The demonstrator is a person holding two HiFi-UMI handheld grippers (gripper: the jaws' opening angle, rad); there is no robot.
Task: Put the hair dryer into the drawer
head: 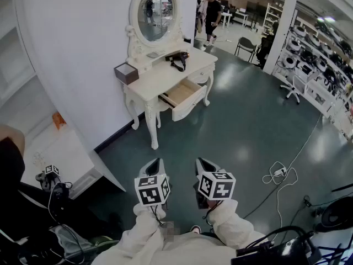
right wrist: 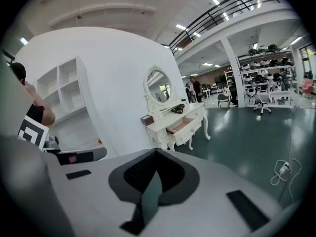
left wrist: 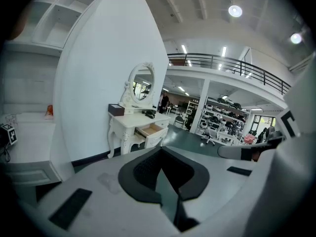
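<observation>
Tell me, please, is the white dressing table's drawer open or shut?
Open: the drawer stands pulled out of the white dressing table, wooden inside showing.

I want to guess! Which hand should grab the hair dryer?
Probably right: the hair dryer lies toward the right end of the table, nearer the right hand-held gripper, which is shut, empty and far away.

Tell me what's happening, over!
Left tool, right tool shut, empty. Black hair dryer lies on white dressing table. White drawer open. Nothing in the way.
</observation>
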